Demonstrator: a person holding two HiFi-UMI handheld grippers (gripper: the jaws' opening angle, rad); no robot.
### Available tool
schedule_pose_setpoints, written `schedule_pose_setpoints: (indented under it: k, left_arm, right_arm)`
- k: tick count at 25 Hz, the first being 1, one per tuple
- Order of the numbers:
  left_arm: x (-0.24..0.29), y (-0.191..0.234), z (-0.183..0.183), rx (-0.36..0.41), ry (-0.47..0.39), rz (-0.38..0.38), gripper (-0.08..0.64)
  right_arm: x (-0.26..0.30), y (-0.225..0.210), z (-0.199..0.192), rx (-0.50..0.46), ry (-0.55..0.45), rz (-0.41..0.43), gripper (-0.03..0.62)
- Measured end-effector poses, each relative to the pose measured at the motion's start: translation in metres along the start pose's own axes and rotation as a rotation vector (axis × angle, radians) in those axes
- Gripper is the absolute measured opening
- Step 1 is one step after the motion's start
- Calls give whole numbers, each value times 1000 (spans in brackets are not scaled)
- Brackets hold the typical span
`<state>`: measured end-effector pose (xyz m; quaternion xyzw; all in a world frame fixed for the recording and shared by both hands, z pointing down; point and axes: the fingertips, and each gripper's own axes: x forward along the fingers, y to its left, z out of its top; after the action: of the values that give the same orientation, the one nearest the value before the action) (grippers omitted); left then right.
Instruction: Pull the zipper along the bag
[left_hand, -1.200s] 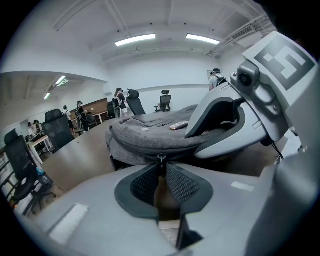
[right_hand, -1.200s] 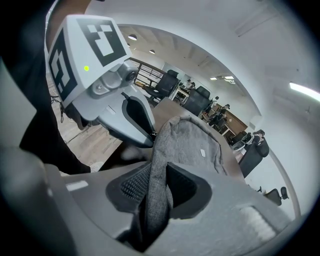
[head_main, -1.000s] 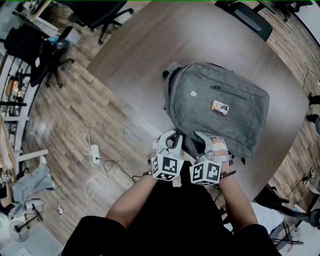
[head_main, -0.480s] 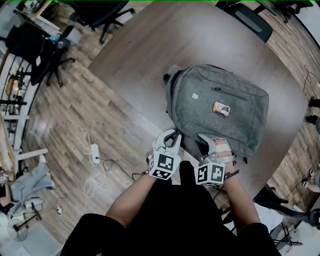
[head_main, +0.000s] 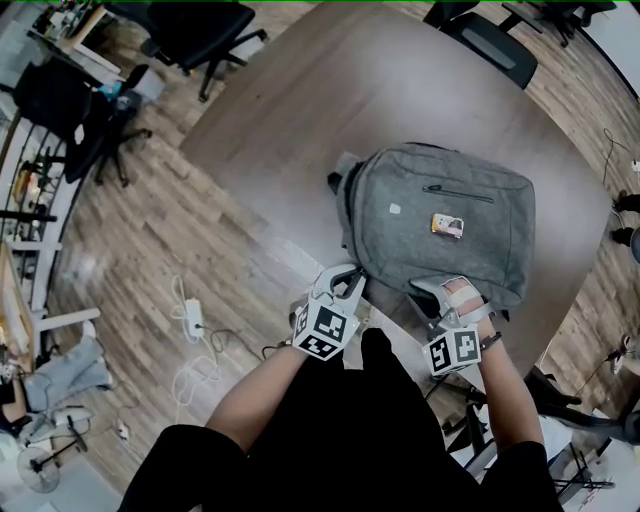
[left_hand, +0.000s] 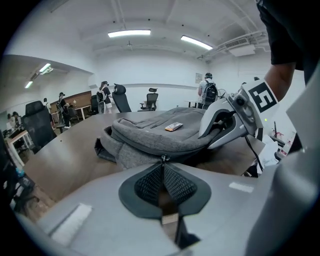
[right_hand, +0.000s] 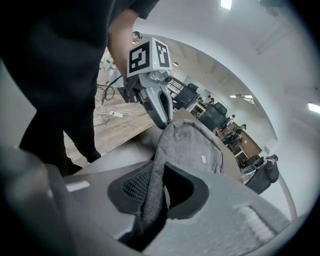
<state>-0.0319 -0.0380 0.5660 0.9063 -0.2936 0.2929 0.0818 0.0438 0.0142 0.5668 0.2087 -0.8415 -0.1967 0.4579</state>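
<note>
Two grippers meet the near edge of the bag (head_main: 440, 225), which lies flat on the table (head_main: 330, 110). At the bag's near left corner, the left gripper (head_main: 346, 277) has its jaws pinched shut on the zipper pull (left_hand: 162, 159); at the bag's near right edge, the right gripper (head_main: 441, 291), jaws just closing, clamps a fold of bag fabric

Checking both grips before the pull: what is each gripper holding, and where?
Left gripper: shut on the zipper pull. Right gripper: jaws, just closing, pinch a fold of the bag, near edge.
</note>
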Motion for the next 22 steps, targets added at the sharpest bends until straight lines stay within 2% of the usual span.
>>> schedule_pose_setpoints:
  k: [4,6,8,9,11,12,14,15,16,19,20,22]
  left_arm:
    - [2,-9,5,48,25,-53,28]
    - [2,-10,9,76,40,-54,26]
    - [1,-11,12,94,52,-48,26]
    - [0,-12,12,105,58,-45,26]
    - [-2,-17,14,134,65,-47,26]
    - [-4,-19,16,150,66,-49,26]
    - [-7,-23,20,199,73,-46,26]
    - [-9,-23,21,229,80,-40,26]
    - [-10,-23,22,258,87,-36,26]
    - [-12,-22,25,339,95,-55,26]
    - [-13,-22,25,348,94,-71,26]
    - [-15,-20,25,319,93,-104,26]
  right_arm:
    - [-5,1,-8,30,16,25,78]
    - [-1,5,-8,100,43,30,138]
    - [0,2,2,225,36,9,245]
    - [-1,-5,12,304,13,-12,262]
    - [1,-20,36,445,-42,-47,262]
    - [6,-24,46,482,-54,-49,262]
    - [20,-25,59,474,-35,-43,258]
    - [25,-23,62,453,-16,-45,223]
    - [27,-23,63,442,-3,-51,217]
    - [25,-31,62,448,8,-74,153]
    - [24,-33,61,448,9,-76,103]
    - [22,-34,61,445,14,-66,94]
